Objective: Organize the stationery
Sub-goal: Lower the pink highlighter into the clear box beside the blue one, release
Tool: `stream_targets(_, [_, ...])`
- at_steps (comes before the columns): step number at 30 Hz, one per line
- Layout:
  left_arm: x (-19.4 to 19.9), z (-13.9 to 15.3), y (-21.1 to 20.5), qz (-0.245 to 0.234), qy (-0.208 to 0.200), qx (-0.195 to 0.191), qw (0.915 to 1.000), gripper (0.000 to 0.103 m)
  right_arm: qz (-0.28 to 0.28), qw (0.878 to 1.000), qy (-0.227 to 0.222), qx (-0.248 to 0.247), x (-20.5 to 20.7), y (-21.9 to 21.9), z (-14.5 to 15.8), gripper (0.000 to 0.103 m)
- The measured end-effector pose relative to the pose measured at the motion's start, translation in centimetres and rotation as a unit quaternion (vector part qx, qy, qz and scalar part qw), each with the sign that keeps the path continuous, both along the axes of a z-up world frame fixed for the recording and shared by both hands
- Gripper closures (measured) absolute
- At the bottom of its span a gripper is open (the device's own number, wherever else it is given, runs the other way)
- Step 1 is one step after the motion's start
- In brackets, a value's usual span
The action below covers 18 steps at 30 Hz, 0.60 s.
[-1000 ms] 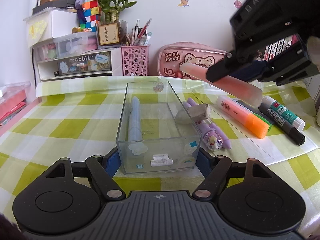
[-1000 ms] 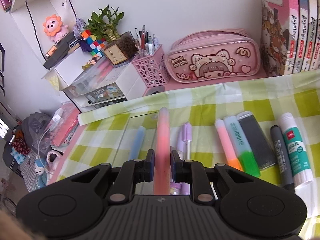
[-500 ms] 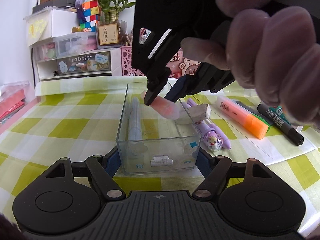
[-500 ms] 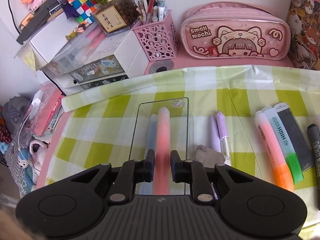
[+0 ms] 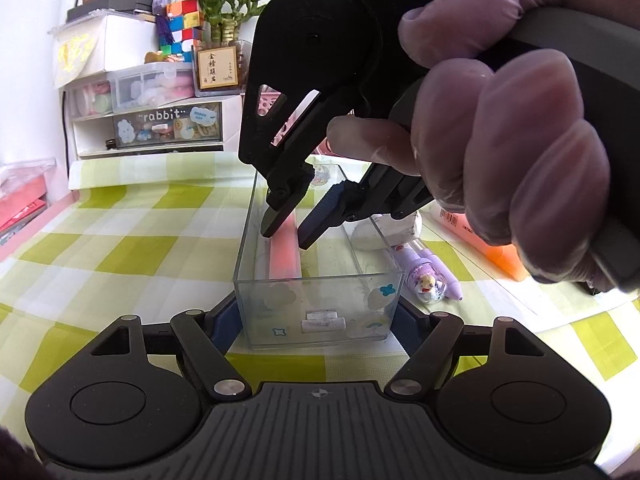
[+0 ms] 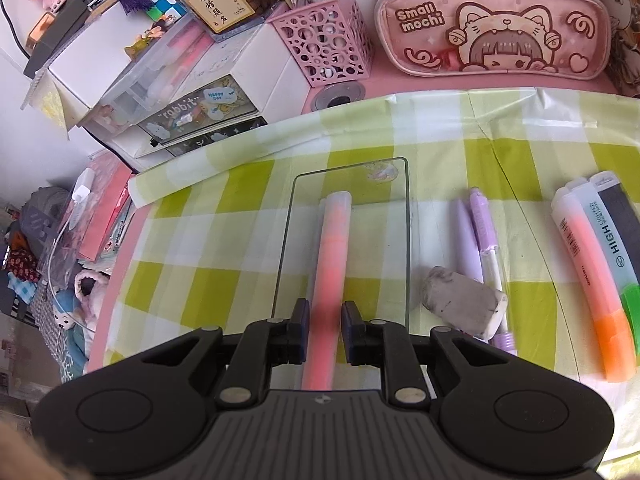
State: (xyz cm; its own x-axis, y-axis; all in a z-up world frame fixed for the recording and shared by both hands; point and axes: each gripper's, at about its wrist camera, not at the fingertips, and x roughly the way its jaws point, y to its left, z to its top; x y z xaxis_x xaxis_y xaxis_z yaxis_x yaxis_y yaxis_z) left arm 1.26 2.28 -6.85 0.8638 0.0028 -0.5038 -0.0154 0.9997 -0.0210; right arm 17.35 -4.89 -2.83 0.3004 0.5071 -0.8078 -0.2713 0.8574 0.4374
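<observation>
Green-check tablecloth (image 6: 208, 280) w/ clear box (image 5: 320, 322) braced btwn left gripper (image 5: 320, 316) fingers; right gripper (image 6: 325, 330) parted, flanking pink highlighter (image 6: 332, 256) lying inside box; risk: snagging highlighter or box wall on withdrawal.

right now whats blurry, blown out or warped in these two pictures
Left wrist view: the gloved hand is close and soft, the wall behind is blown out, and the clear box bulges with fisheye. Right wrist view: the pink pen blurs near the jaws; the pencil case is sharp but curved.
</observation>
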Motion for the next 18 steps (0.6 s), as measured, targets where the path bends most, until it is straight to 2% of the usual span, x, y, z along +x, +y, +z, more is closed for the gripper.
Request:
stream_targets(9, [0.0,0.0,-0.1,0.001,0.000,0.001,1.0000,0.029,0.013,1.000,-0.009,0.010,0.0,-0.7,0.5,0.075])
stream_targets(15, [0.1,0.0,-0.1,0.000,0.000,0.003,1.0000,0.029,0.025,0.999,-0.030,0.023,-0.9,-1.6,1.6,0.074])
stream_targets(18, [0.0,0.0,-0.1,0.000,0.001,0.002,1.0000,0.029,0.024,0.998,-0.048,0.031,-1.7,-2.5,2.4,0.069])
